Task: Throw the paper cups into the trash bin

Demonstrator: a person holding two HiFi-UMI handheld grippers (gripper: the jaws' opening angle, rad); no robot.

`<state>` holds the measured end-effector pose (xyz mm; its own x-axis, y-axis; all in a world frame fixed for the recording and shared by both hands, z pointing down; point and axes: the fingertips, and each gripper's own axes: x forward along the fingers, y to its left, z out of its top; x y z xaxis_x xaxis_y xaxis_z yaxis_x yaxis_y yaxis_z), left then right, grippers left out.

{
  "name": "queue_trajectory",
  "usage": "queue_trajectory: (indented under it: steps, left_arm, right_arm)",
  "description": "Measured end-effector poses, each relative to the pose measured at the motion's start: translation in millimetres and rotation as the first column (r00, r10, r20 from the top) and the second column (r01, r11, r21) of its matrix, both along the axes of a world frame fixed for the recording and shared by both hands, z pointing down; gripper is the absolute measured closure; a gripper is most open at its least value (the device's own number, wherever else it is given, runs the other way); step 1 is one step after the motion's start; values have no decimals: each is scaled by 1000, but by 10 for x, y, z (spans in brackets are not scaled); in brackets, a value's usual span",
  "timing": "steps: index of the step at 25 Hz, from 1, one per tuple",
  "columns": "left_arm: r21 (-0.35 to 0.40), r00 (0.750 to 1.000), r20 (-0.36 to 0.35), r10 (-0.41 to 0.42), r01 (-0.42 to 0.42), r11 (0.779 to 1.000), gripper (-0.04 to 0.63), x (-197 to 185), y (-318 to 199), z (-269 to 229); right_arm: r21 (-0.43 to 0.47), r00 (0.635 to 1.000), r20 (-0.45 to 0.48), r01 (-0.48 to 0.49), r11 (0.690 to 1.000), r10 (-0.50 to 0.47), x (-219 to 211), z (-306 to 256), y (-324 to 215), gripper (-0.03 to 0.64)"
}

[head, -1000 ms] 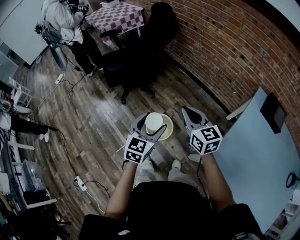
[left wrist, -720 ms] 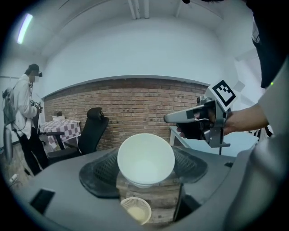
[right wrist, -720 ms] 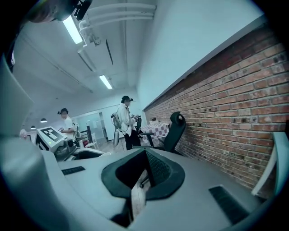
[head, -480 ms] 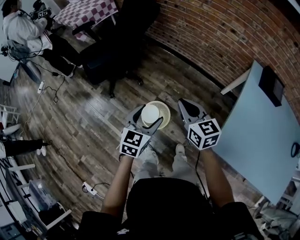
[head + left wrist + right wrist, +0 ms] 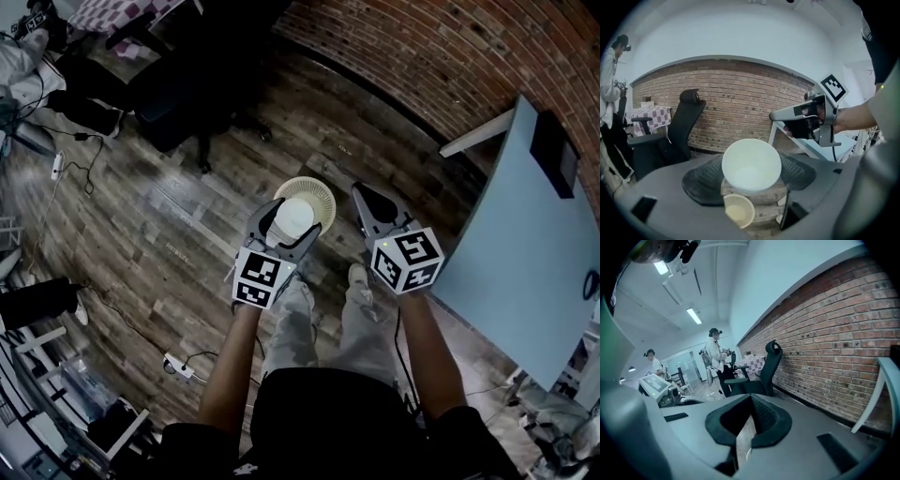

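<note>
paper cup (image 5: 294, 215) in left gripper (image 5: 292, 222) — above trash bin (image 5: 317, 188)

1. In the head view the paper cup (image 5: 294, 216) covers the near part of the trash bin (image 5: 317, 190).
2. In the left gripper view the cup's outer sides lie behind the fingers (image 5: 701, 180) of the left gripper (image 5: 751, 160).
3. The worktop (image 5: 525, 253) runs off the right edge. The black thing (image 5: 553, 155) on it is too dark to name.
4. The far office chair (image 5: 178, 84) is dark and cut by the top edge.
5. A person (image 5: 23, 47) far left is cropped.
6. A pale speck (image 5: 746, 453) below the fingers (image 5: 771, 420) of the right gripper (image 5: 750, 399) is too small to tell.
</note>
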<state>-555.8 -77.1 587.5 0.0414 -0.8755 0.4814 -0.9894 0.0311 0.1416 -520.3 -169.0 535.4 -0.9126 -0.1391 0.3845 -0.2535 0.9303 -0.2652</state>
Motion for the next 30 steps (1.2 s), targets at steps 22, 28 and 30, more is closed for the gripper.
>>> queue_trajectory:
  steps: [22,28,30]
  left_arm:
    - [-146,993,-101,-55,39,989,235,-289,-220,2246]
    - [-174,994,-106,-41,22,984,235,-292,-275,2902]
    - [-188,994,-104,-43,23,982,235,-309,-278,3116]
  right_arm:
    - [-122,990,-137,-58,991,41,-351,2112,-223,612]
    - [-146,983,-179,-75,986,49,-304,2757,-236,612]
    - [-151,980,-197,-74,986,43,-296,2972,-212,612]
